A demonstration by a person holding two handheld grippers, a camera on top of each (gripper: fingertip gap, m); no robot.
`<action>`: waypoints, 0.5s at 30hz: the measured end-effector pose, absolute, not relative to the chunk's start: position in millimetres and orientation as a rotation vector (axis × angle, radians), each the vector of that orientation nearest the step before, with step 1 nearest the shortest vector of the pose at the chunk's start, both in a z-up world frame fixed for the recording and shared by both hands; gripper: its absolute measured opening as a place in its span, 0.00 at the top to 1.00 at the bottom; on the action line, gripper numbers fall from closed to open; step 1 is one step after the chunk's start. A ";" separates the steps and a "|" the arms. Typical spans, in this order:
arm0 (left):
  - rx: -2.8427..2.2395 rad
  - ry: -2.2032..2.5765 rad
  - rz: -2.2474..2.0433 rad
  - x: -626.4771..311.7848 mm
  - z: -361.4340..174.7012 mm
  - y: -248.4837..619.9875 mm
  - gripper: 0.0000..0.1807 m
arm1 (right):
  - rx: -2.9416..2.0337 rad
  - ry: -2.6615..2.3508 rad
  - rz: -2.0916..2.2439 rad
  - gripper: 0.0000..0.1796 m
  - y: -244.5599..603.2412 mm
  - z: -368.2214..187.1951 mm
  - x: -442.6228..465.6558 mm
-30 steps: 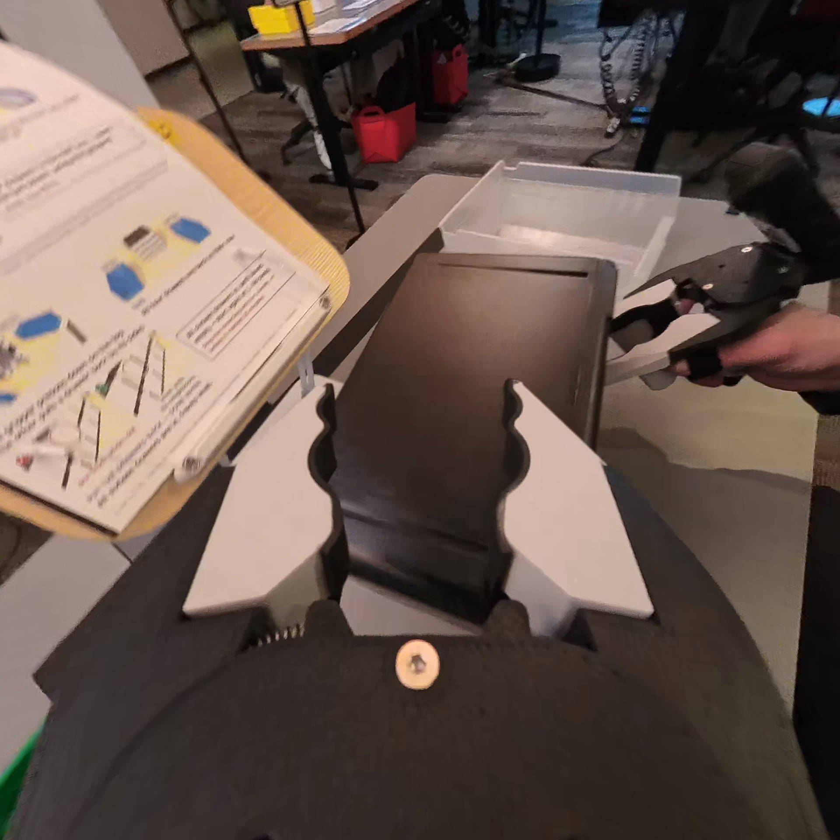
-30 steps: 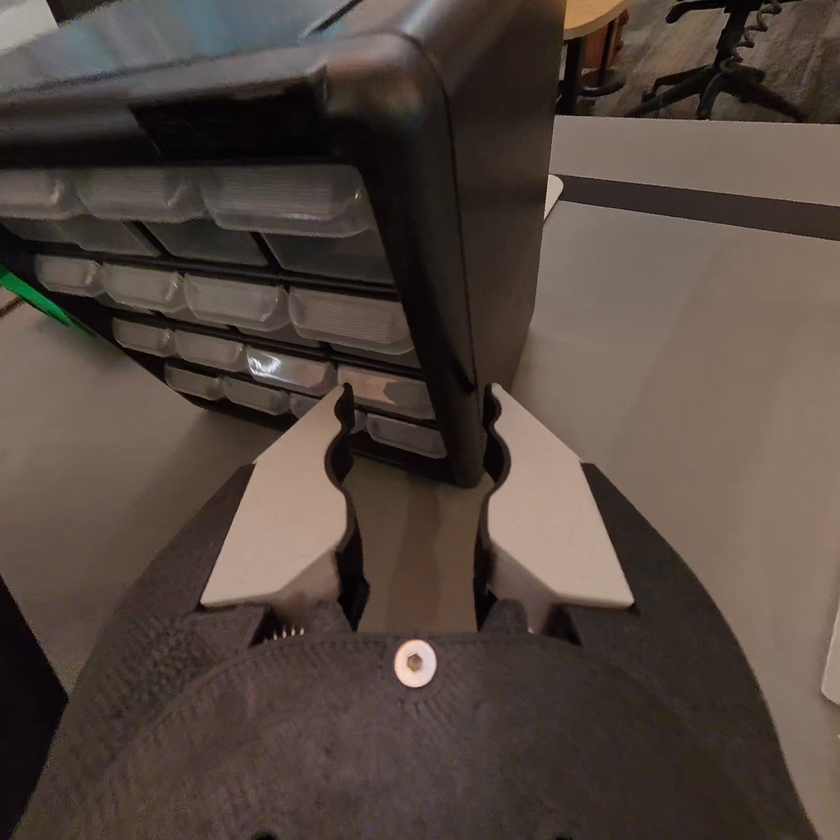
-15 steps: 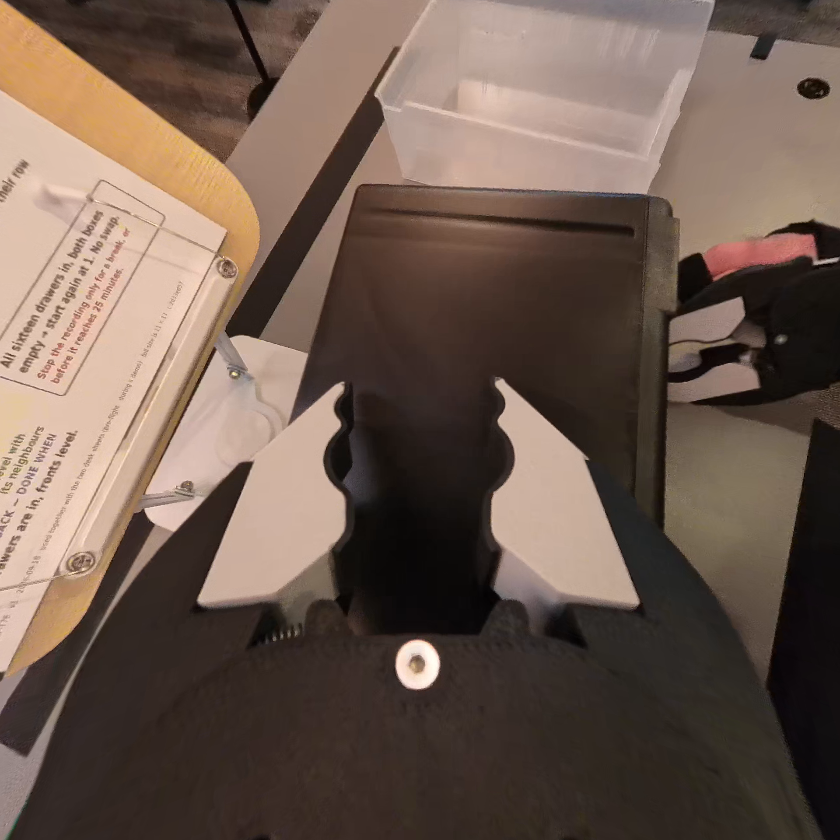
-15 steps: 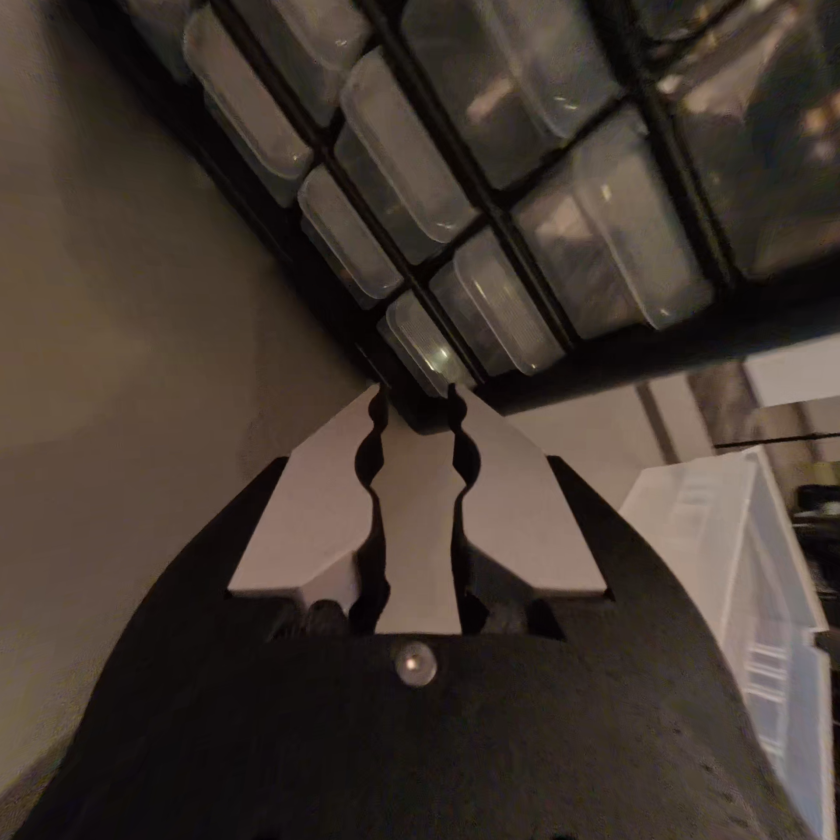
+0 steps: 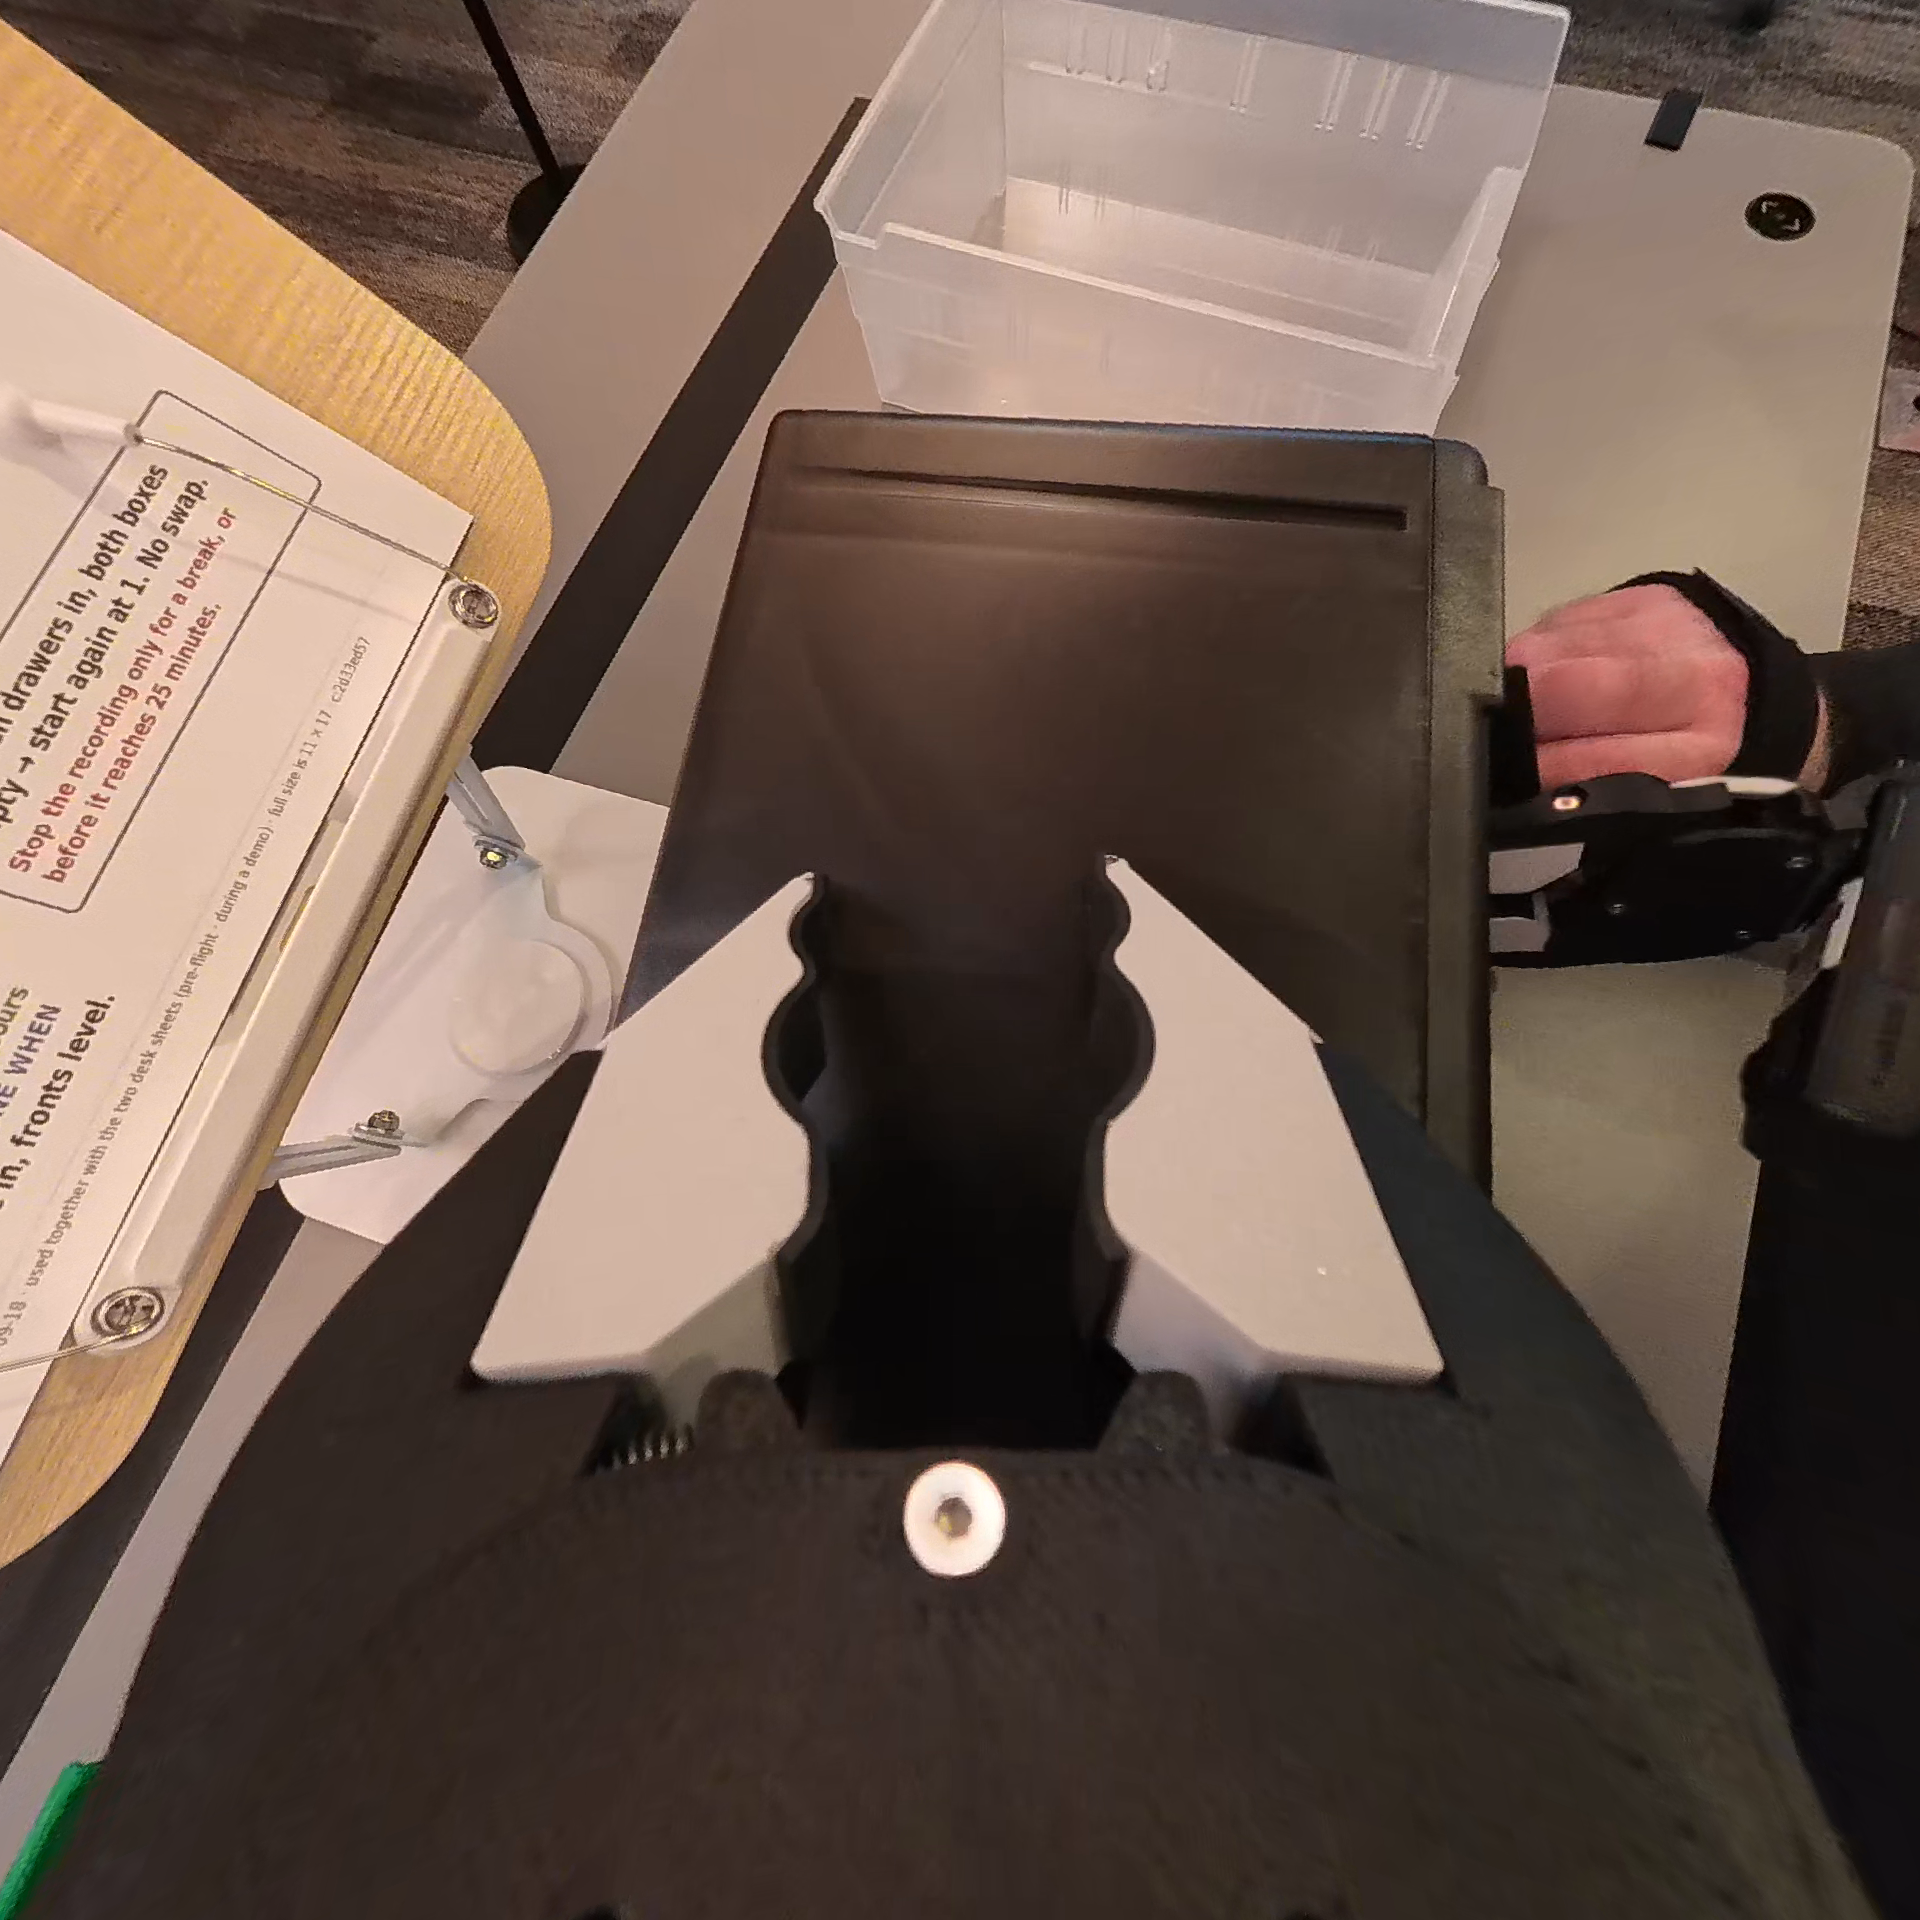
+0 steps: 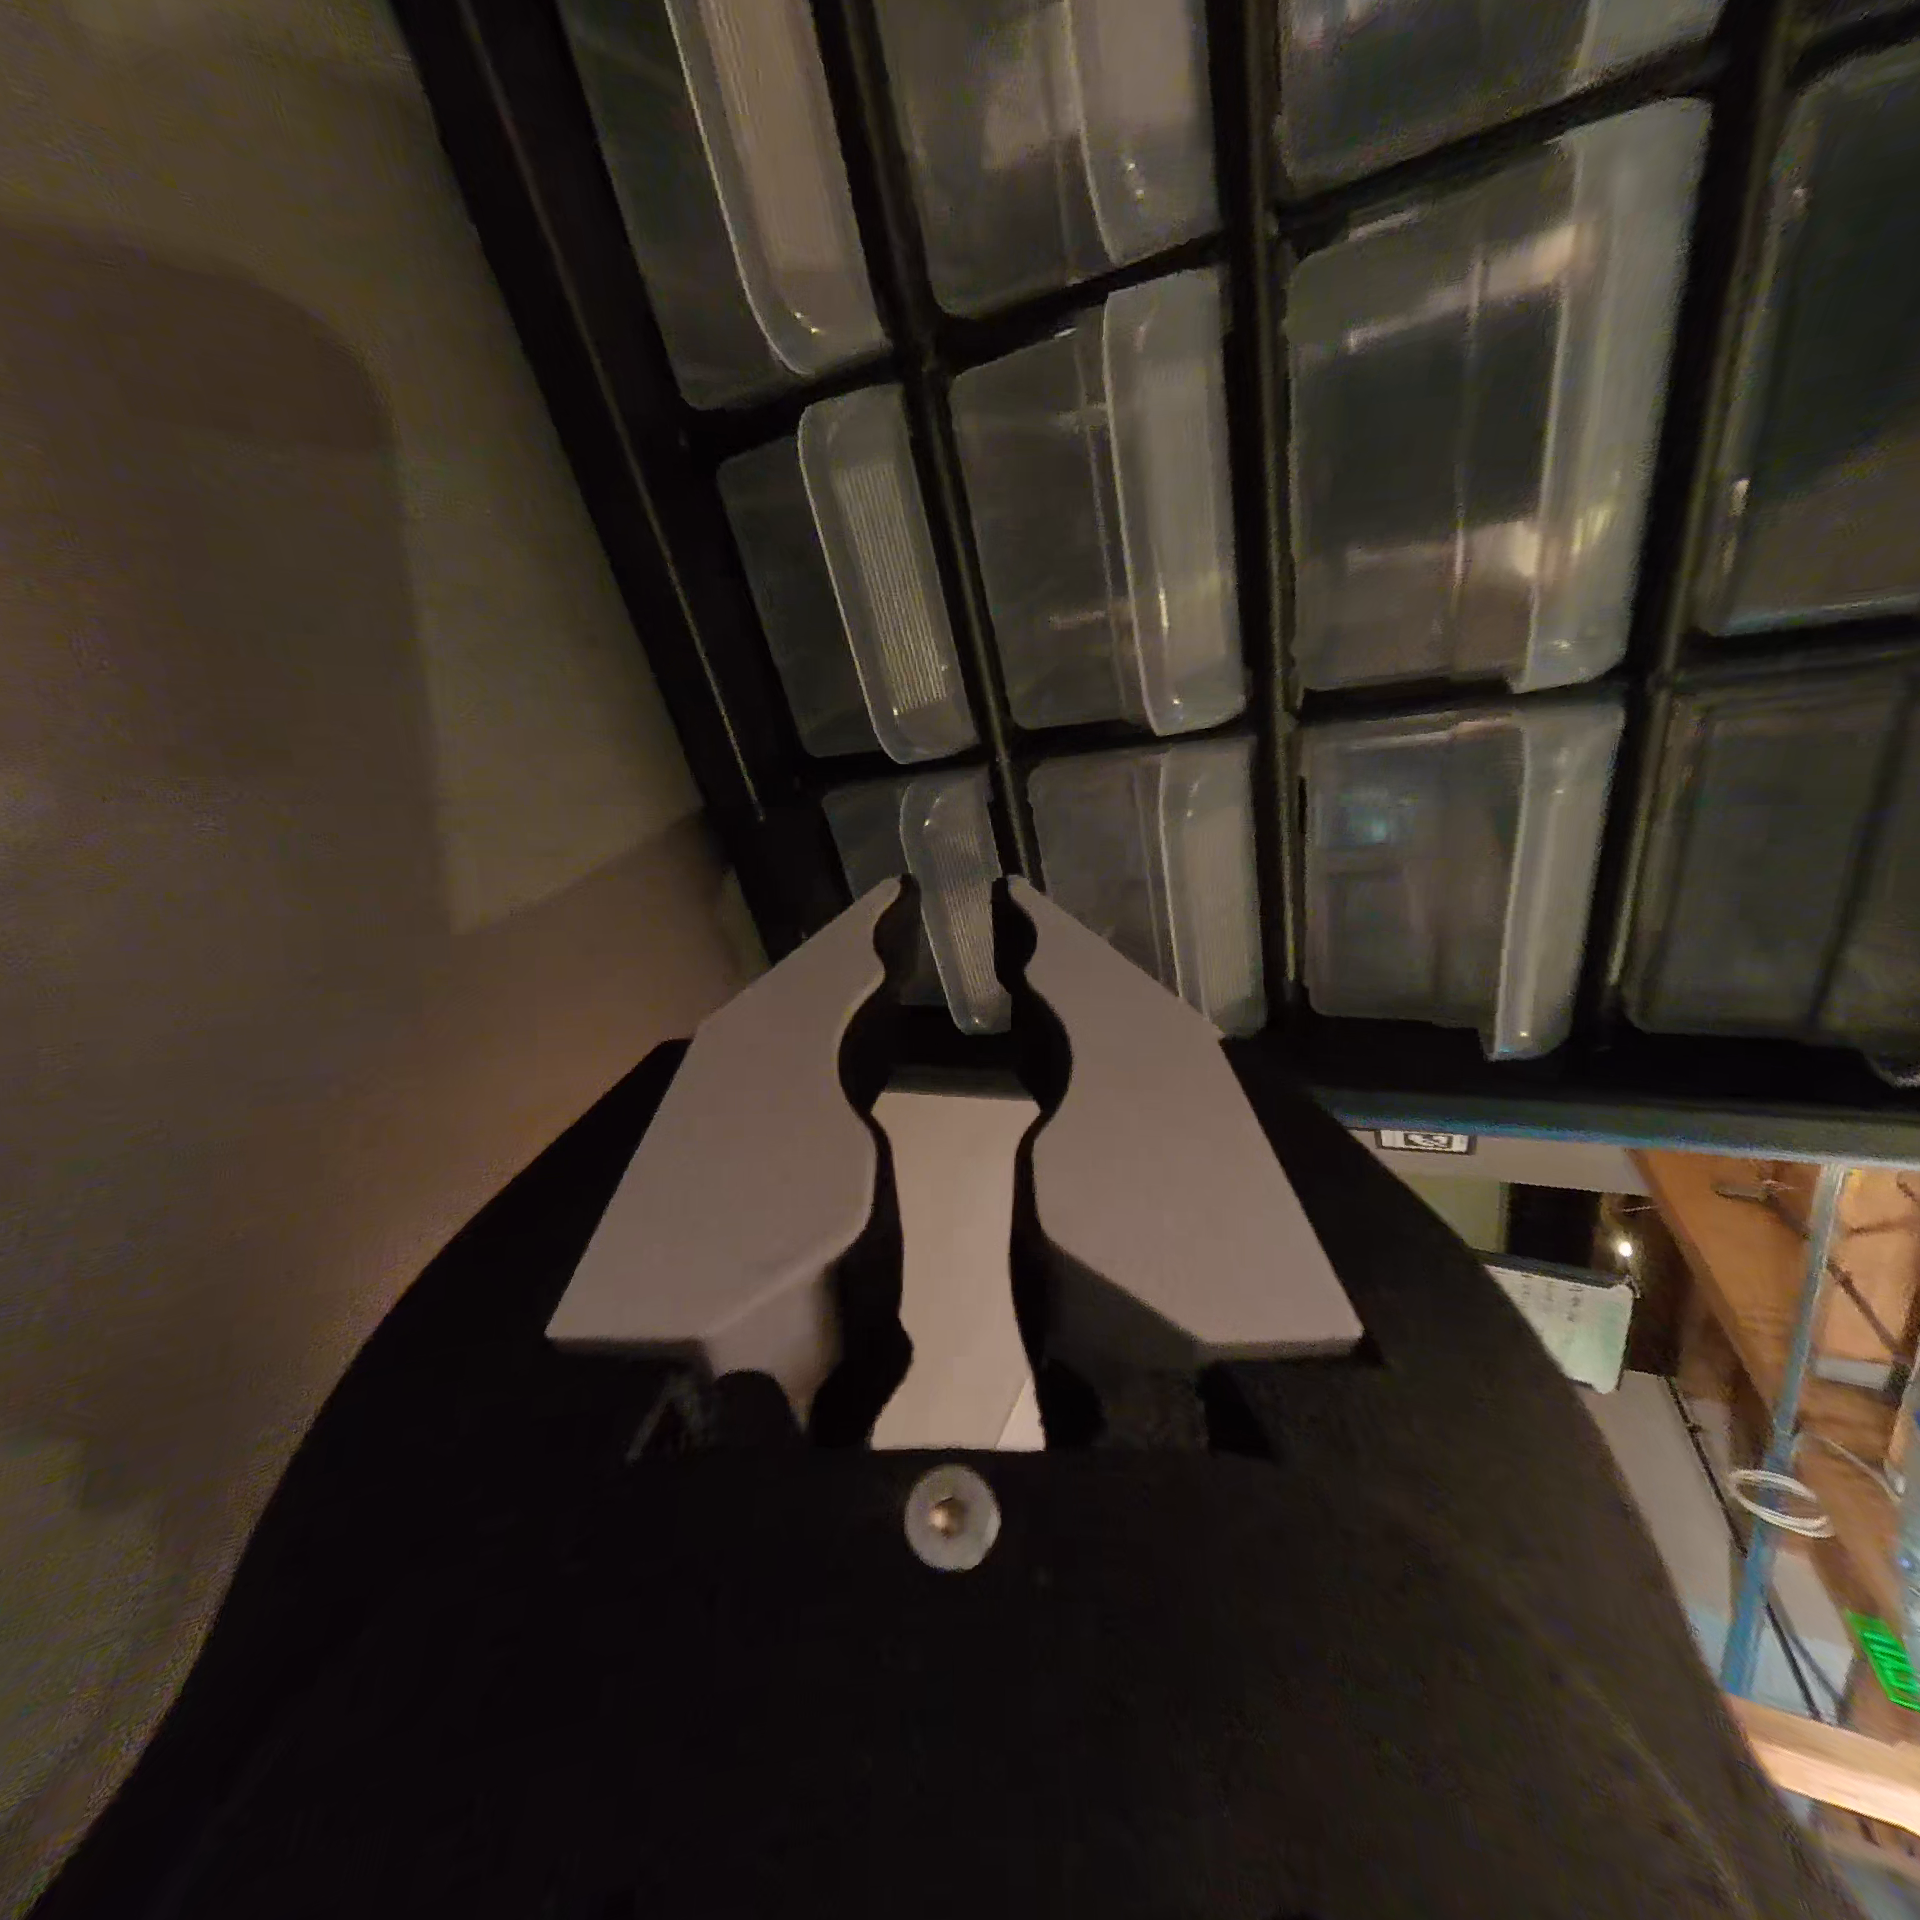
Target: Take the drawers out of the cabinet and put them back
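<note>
The black cabinet shows from above in the left wrist view. My left gripper is open and empty, low over the cabinet's top. In the right wrist view, which is rolled sideways, the cabinet's front holds several clear drawers. My right gripper is shut on the handle lip of the corner drawer in the row nearest the table. The right gripper also shows at the cabinet's right side in the left wrist view, with the hand that holds it.
A large clear empty bin stands on the grey table just behind the cabinet. A printed sheet in a clear stand on a wooden board sits to the left. The table also shows in the right wrist view.
My right gripper rolled sideways, moved in on the cabinet's front and narrowed onto the corner drawer's handle. My left gripper moved forward over the cabinet top and stayed open.
</note>
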State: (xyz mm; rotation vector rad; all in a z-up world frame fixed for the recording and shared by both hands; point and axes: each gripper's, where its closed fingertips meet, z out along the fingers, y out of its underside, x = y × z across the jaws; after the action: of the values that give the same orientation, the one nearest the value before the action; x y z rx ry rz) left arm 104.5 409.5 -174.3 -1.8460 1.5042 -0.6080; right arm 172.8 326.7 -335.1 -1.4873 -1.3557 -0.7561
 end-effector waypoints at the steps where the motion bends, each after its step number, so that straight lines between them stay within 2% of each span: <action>1: -1.846 1.504 -0.608 104.5 -174.3 409.5 0.73 | -1.493 -1.361 -0.746 0.97 326.6 -337.4 172.5; 10: -1.834 1.507 -0.600 104.5 -174.2 408.6 0.74 | -1.497 -1.372 -0.697 1.00 320.4 -329.2 167.4; 12: -1.837 1.507 -0.604 104.6 -174.3 408.5 0.74 | -1.480 -1.380 -0.735 0.86 324.6 -330.4 167.7; 15: -1.836 1.508 -0.604 104.5 -174.3 408.4 0.74 | -1.447 -1.391 -0.790 0.82 330.3 -338.3 171.8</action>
State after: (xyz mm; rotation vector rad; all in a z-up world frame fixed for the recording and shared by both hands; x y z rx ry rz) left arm 104.5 408.4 -174.3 -1.8359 1.5085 -0.6042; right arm 171.8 330.3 -338.3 -1.4469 -1.3915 -0.7900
